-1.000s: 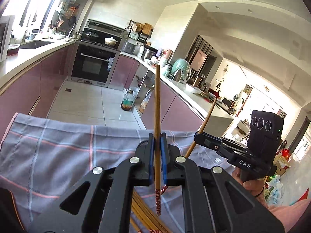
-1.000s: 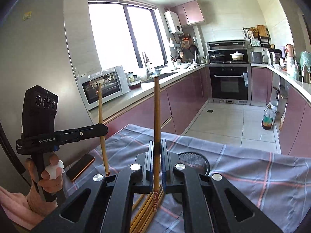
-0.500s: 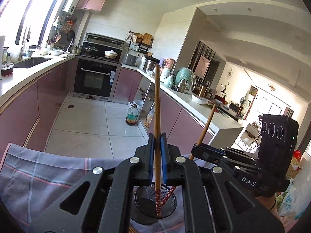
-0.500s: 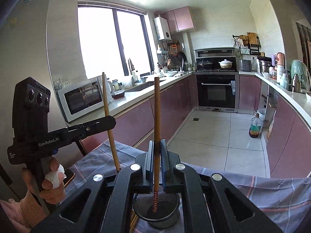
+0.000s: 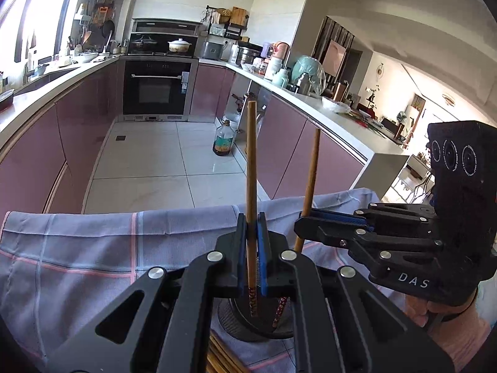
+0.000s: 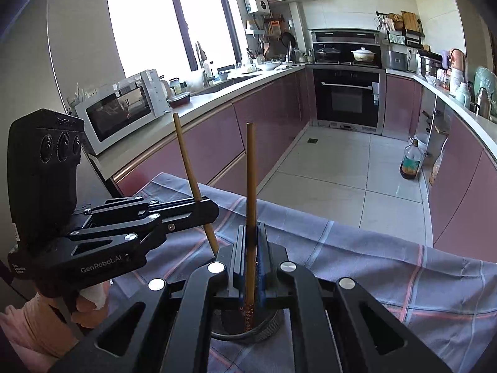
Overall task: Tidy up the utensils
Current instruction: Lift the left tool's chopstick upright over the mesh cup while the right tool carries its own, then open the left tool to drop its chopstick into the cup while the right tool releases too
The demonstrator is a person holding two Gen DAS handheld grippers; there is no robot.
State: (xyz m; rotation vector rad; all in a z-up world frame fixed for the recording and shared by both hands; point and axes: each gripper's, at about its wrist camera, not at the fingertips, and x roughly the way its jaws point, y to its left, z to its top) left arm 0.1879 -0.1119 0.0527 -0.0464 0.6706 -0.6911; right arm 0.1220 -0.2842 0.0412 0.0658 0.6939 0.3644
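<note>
At the left, the left gripper (image 5: 251, 233) is clamping one chopstick (image 5: 251, 168) between its blue pads, jaws closed tight on the shaft. The stick is standing nearly upright, its patterned lower tip (image 5: 253, 303) hanging just inside the mouth of a round mesh holder (image 5: 248, 326). The holder is sitting on a grey checked cloth (image 5: 93, 248) that is covering the table. A bundle of loose chopsticks (image 5: 222, 357) is lying on the cloth just beside the holder, at the near edge of the left view.

To the right, the right gripper (image 6: 250, 242) is likewise pinching a second chopstick (image 6: 251, 180), jaws closed on it. Seen from the left camera, that stick (image 5: 310, 186) is leaning slightly, and its patterned end (image 5: 279, 306) is also dipping into the holder beside the first tip. In the right view the holder (image 6: 248, 332) is showing only as a rim under the gripper's body.

A person's hand (image 6: 90, 298) is gripping the left tool's handle; a pink sleeve (image 5: 459, 335) is showing under the right tool.
</note>
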